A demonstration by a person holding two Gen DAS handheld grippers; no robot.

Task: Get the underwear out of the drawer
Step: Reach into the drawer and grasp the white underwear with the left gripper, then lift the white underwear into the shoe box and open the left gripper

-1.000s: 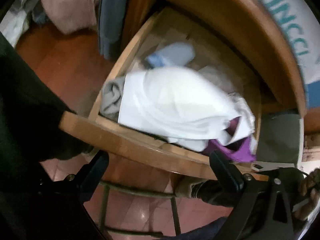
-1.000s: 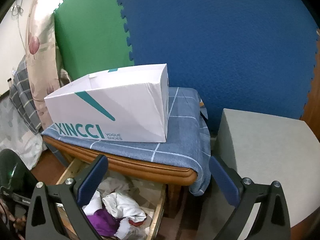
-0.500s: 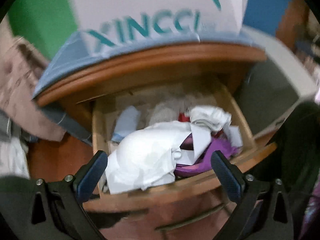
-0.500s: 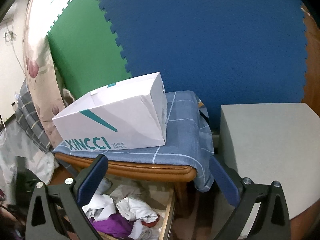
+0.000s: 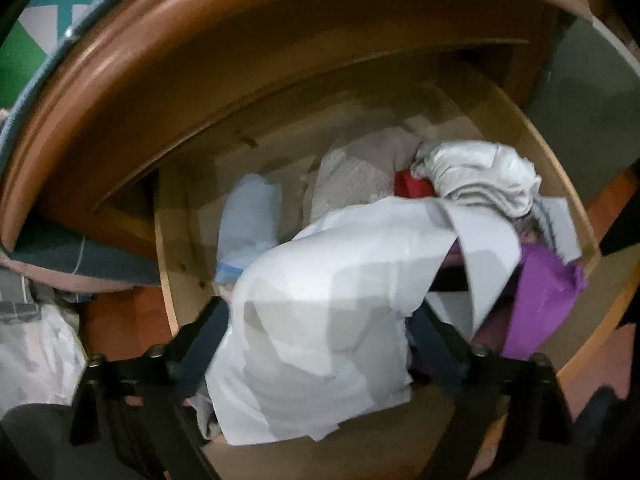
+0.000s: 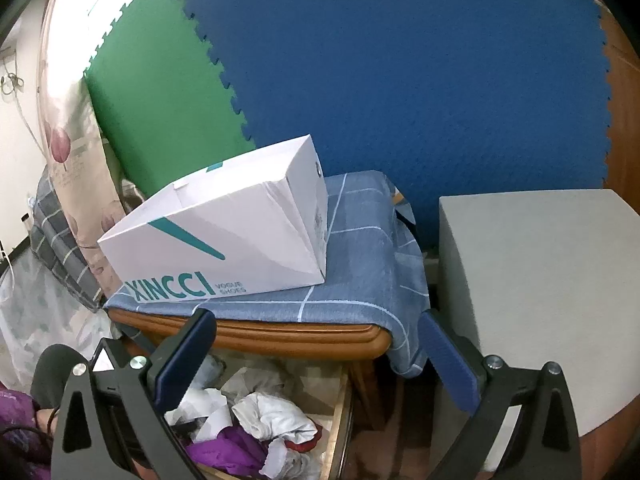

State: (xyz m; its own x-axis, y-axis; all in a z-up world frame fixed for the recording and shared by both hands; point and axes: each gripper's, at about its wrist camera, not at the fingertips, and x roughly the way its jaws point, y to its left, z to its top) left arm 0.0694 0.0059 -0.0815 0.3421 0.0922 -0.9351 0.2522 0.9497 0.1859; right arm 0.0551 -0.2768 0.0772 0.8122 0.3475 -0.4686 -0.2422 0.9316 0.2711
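The open wooden drawer [image 5: 576, 200] is shown heaped with clothing. The white underwear [image 5: 320, 320] lies at its near edge between the left gripper [image 5: 318, 326] fingers, which have just been closing; pad contact is hidden. The right gripper [image 6: 316, 344], empty, is held spread above the drawer's cut-off contents.

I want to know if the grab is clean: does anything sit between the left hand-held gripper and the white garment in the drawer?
Nothing visible does. The left hand-held gripper has just been closing, its fingers either side of the white garment, which lies on top of the pile in the drawer.
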